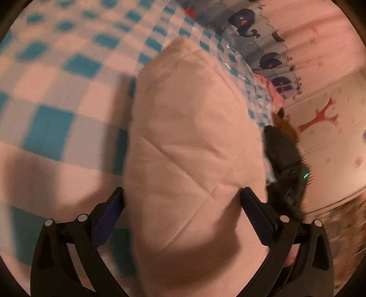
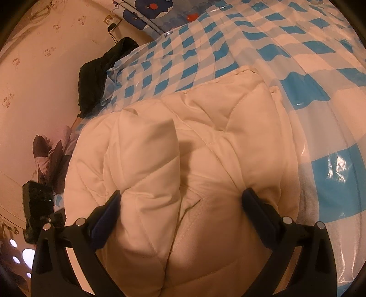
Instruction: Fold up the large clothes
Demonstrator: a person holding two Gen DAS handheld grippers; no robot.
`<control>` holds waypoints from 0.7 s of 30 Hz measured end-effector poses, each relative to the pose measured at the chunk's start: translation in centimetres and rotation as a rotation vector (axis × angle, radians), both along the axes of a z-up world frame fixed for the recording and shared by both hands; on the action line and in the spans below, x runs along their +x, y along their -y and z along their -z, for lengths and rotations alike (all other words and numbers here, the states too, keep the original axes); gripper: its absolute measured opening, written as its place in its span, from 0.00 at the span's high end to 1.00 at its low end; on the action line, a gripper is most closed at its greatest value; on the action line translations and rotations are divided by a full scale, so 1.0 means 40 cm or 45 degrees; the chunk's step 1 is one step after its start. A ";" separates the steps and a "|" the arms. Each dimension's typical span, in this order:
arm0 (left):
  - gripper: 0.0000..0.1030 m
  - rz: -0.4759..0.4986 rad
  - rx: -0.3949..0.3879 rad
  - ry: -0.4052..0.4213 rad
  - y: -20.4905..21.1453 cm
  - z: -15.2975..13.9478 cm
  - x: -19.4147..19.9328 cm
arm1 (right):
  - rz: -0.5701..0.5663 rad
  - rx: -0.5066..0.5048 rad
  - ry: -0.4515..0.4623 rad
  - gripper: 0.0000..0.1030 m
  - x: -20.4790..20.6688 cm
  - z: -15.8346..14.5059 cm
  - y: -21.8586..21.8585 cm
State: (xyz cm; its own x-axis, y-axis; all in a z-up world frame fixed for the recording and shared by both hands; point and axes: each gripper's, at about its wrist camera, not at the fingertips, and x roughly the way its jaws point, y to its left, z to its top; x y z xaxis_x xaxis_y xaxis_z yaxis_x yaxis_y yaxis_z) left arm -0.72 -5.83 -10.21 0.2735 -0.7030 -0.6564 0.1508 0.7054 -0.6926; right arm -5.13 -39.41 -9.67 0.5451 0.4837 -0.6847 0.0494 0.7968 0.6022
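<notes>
A cream quilted puffer jacket (image 1: 189, 128) lies bunched on a bed with a blue-and-white checked cover (image 1: 57, 91). In the left wrist view my left gripper (image 1: 183, 198) is open, its fingers (image 1: 114, 210) spread wide on either side of the jacket's bulk. In the right wrist view the jacket (image 2: 217, 128) fills the middle, with a padded fold (image 2: 146, 160) standing up on the left. My right gripper (image 2: 180, 196) is open too, and the jacket bulges up between its wide-spread fingers (image 2: 258, 210). The jacket's underside is hidden.
The checked cover (image 2: 251, 45) has a glossy plastic sheet over it. A dark garment (image 2: 100, 73) lies at the bed's edge by the wall. Whale-print fabric (image 1: 244, 20) lines the far side. A black device (image 1: 286, 164) with a green light sits beside the jacket.
</notes>
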 end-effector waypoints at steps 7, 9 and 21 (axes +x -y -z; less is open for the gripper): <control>0.17 0.123 0.540 0.585 0.228 -0.188 -0.149 | 0.059 0.174 0.078 0.05 -0.023 0.009 0.044; 0.22 0.142 0.630 0.754 0.260 -0.219 -0.200 | 0.079 0.146 0.104 0.05 -0.032 -0.020 0.018; 0.23 -0.154 0.751 0.797 -0.173 -0.353 -0.168 | -0.239 -0.036 0.248 0.05 0.155 -0.118 -0.586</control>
State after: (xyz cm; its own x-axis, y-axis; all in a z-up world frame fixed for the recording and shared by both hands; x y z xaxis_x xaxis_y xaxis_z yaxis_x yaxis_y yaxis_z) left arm -7.46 1.10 3.91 0.7574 -0.2378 -0.6081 0.2825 0.9590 -0.0232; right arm 1.05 -15.98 -4.96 0.5704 0.5710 -0.5904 -0.2151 0.7976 0.5635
